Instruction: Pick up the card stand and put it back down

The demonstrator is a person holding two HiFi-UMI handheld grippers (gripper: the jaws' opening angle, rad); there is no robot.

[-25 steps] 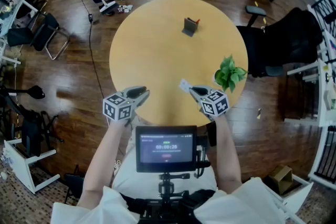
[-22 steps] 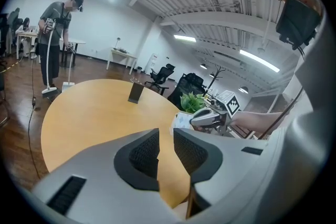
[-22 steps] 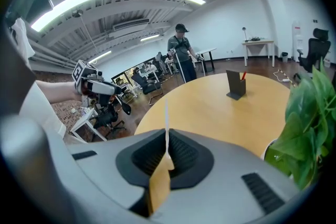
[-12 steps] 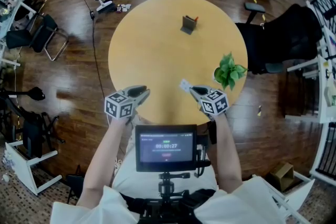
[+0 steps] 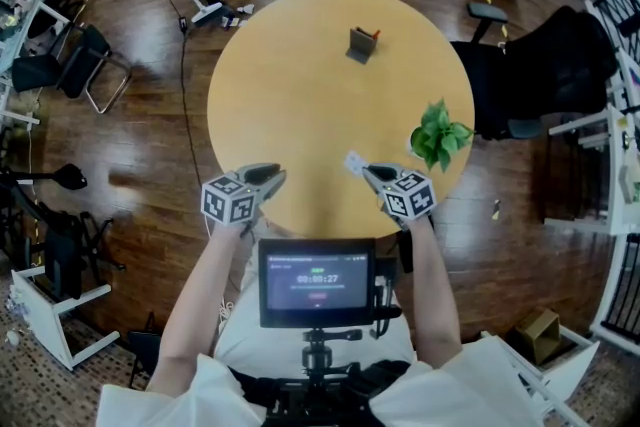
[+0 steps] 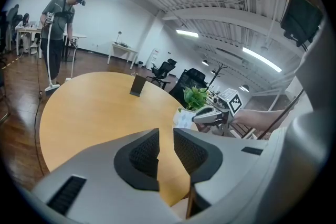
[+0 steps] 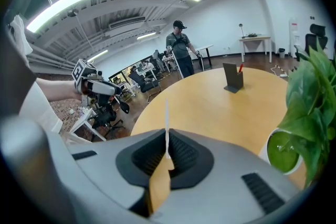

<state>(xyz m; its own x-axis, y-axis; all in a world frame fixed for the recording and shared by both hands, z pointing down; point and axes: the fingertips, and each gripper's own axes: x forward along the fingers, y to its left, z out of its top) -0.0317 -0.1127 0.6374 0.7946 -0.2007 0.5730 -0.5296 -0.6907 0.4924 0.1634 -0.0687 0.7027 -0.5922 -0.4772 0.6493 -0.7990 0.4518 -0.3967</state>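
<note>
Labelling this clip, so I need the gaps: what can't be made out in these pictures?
- Print on the white card in the right tool: too small in the head view, edge-on in the right gripper view.
- Whether the card stand holds a card: too small and far in every view.
- Pot of the plant: covered by leaves in the head view.
- Legs of the table: hidden under its top.

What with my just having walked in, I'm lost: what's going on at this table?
A person at a round wooden table works a gripper in each hand. The right gripper is shut on a thin white card near the table's near edge. The left gripper is open and empty. The dark card stand sits untouched on the far side, and a potted plant stands at the right edge.
</note>
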